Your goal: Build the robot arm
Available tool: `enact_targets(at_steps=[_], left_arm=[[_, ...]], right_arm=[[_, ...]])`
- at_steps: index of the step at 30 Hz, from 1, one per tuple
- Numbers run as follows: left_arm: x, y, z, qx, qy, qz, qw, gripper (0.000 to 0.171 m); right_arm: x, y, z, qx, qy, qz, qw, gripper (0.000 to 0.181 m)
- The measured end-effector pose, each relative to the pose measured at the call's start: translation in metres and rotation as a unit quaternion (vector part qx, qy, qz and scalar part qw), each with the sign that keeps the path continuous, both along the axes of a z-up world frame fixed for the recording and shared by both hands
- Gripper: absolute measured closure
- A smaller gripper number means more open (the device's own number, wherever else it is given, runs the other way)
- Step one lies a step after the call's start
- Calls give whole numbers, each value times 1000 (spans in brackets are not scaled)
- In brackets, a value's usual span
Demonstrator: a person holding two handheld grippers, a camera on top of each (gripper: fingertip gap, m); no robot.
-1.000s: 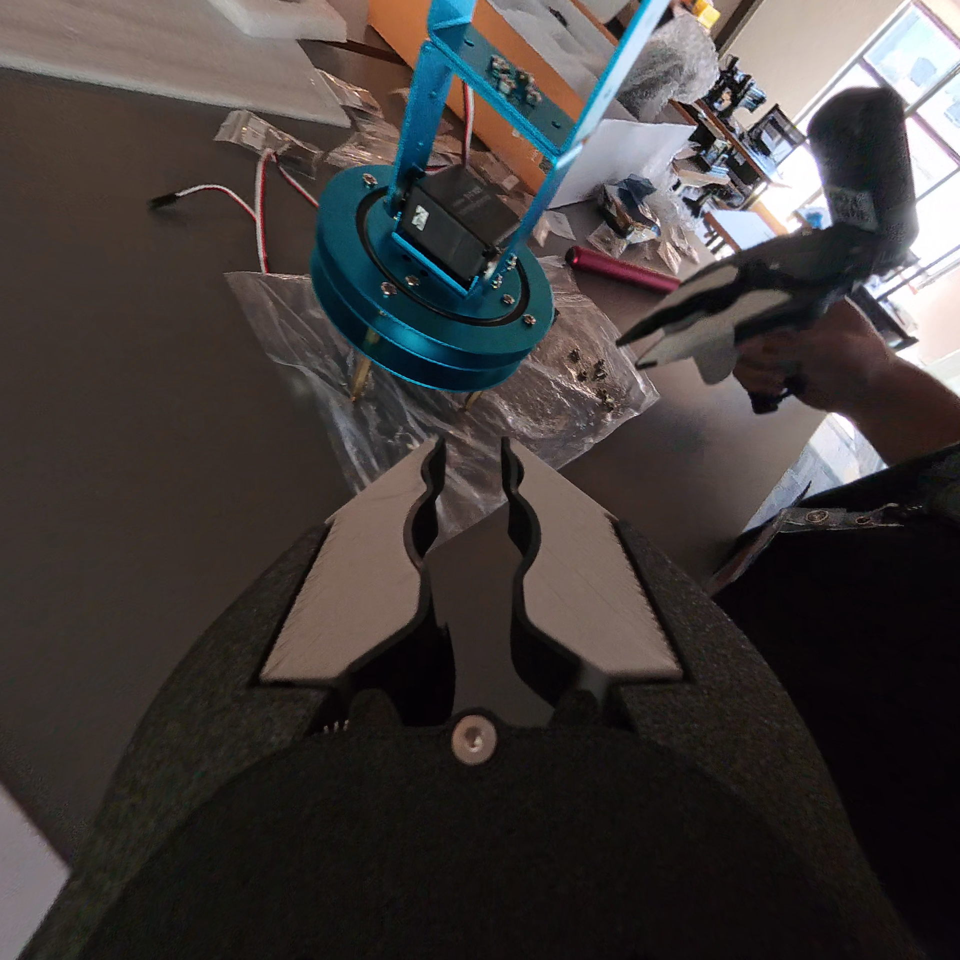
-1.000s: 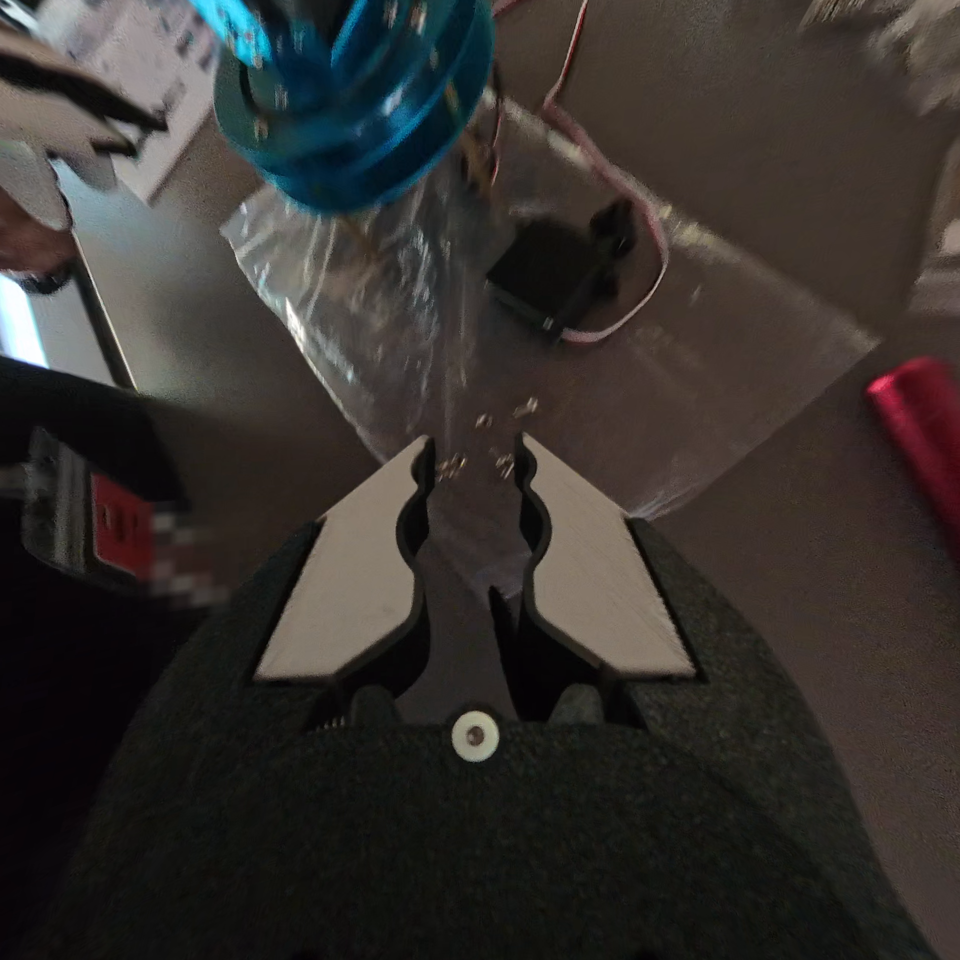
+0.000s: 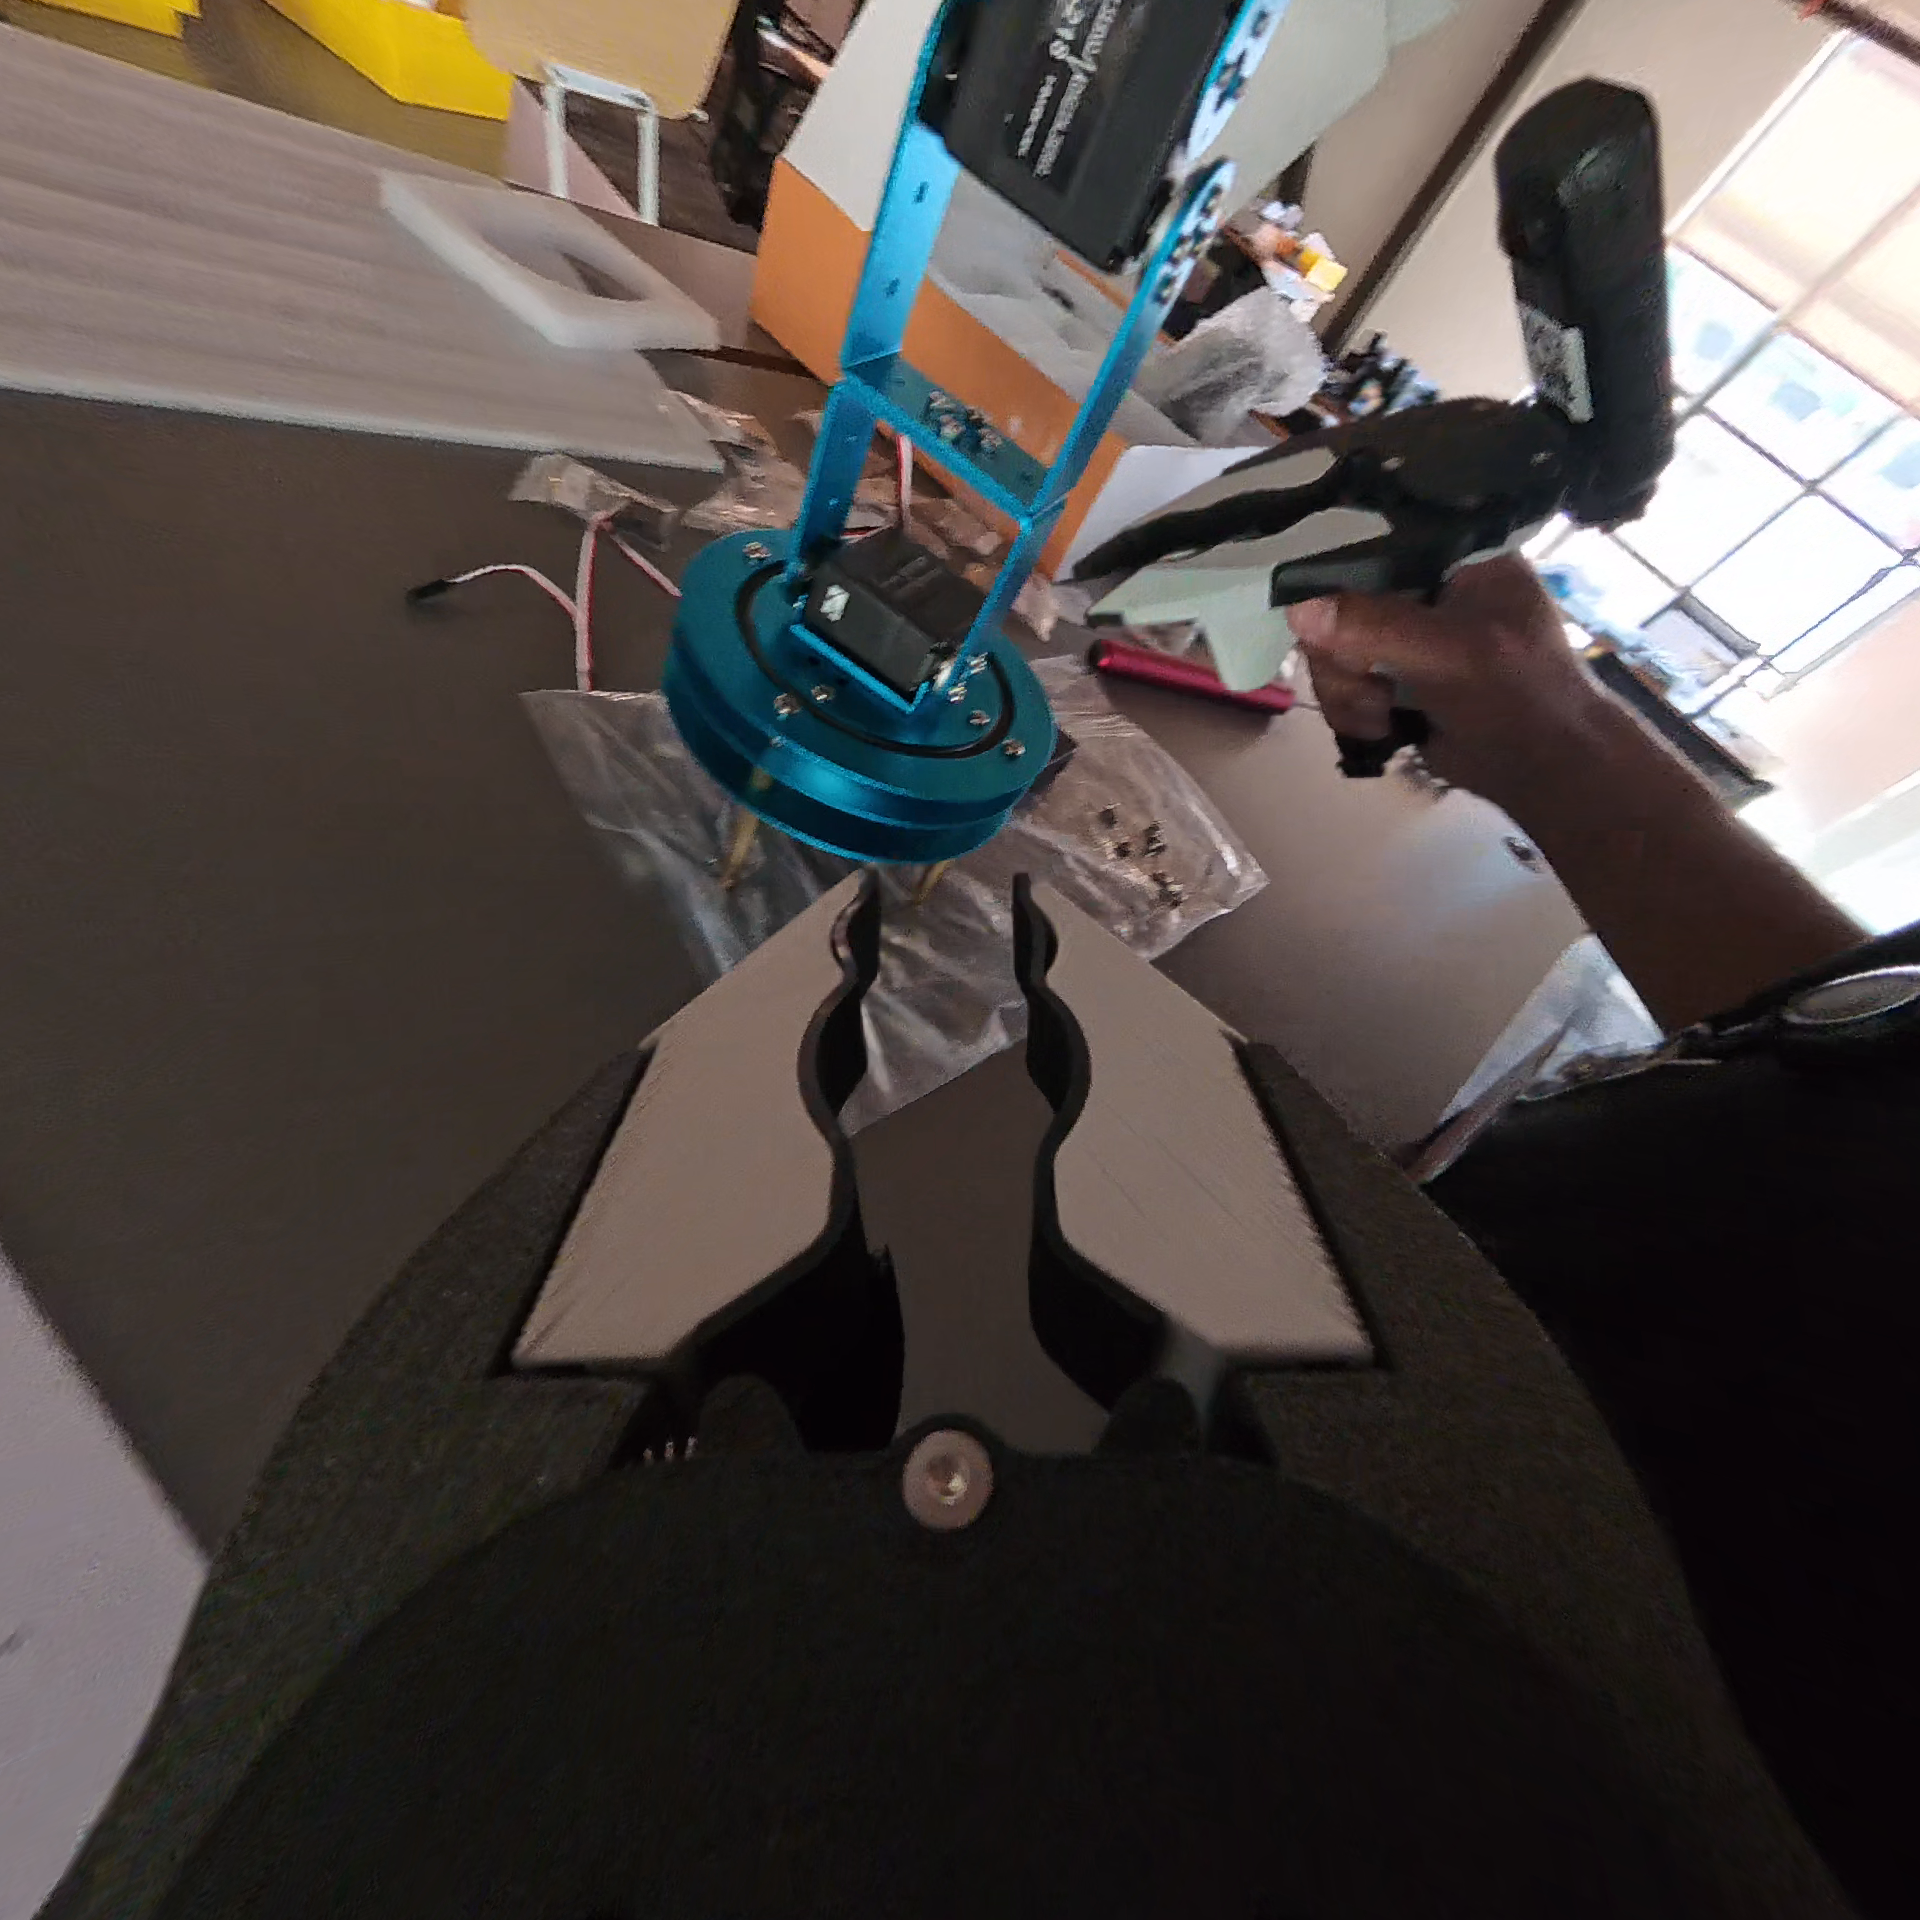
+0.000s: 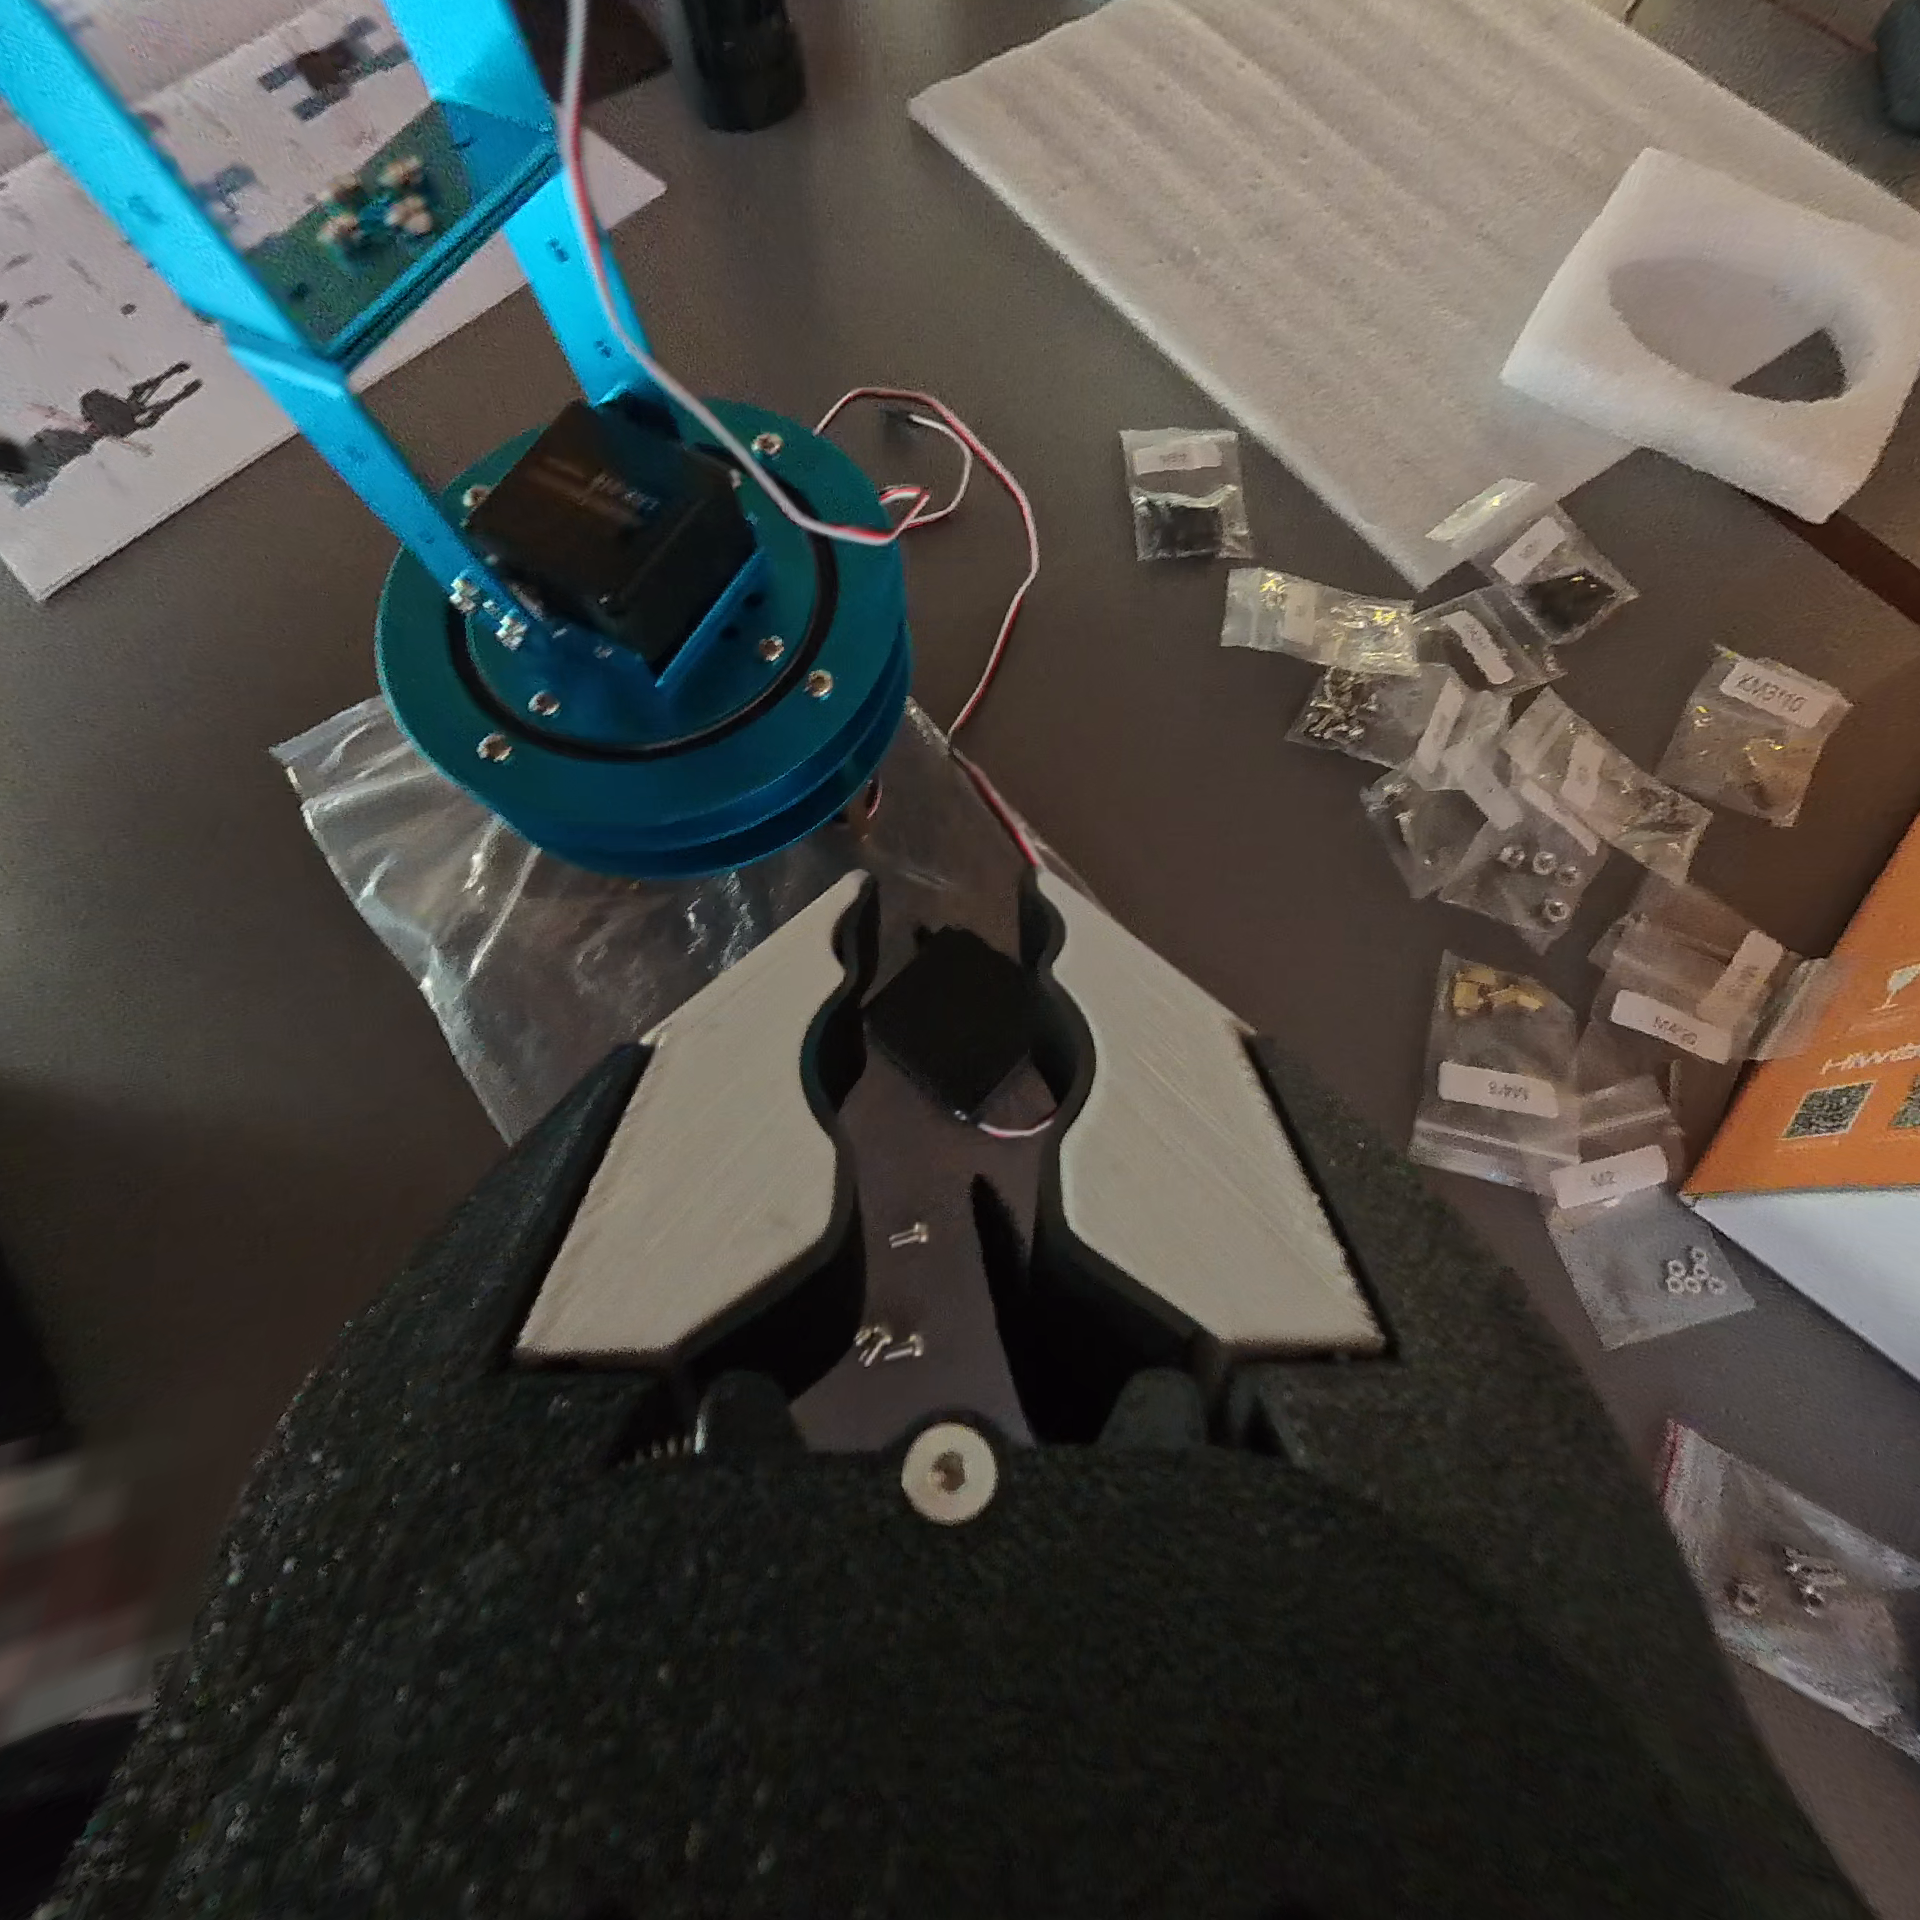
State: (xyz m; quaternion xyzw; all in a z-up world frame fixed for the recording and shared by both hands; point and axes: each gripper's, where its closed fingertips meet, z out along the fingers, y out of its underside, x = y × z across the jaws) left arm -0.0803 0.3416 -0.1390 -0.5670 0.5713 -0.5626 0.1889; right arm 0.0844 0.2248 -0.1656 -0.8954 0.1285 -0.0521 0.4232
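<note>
Table (image 4: 156, 831) steadier; right gripper (image 4: 945, 894) nearer servo (image 4: 956, 1029)

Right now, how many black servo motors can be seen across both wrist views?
3. One servo sits in the blue round base; a second servo is mounted atop the blue bracket; a loose servo lies between the right gripper's open fingers. Others may be hidden.

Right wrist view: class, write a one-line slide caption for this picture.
Open right claw hovers over a loose black servo on a clear plastic bag, beside the blue round base.
</note>
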Motion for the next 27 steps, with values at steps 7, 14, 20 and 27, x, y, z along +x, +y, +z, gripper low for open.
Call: enact_targets(at_steps=[7,14,20,27], left_arm=[[-28,42,-11,20,10,77,997,147],[-67,88,-22,50,28,138,989,147],[-135,178,-39,119,75,236,961,149],[-179,240,-59,173,118,239,948,147]], right_arm=[[17,-24,-11,-12,33,-38,999,155],[-24,-24,-26,-11,74,-23,997,155],[-116,2,-28,41,146,45,987,158],[-208,62,-24,48,217,118,968,157]])
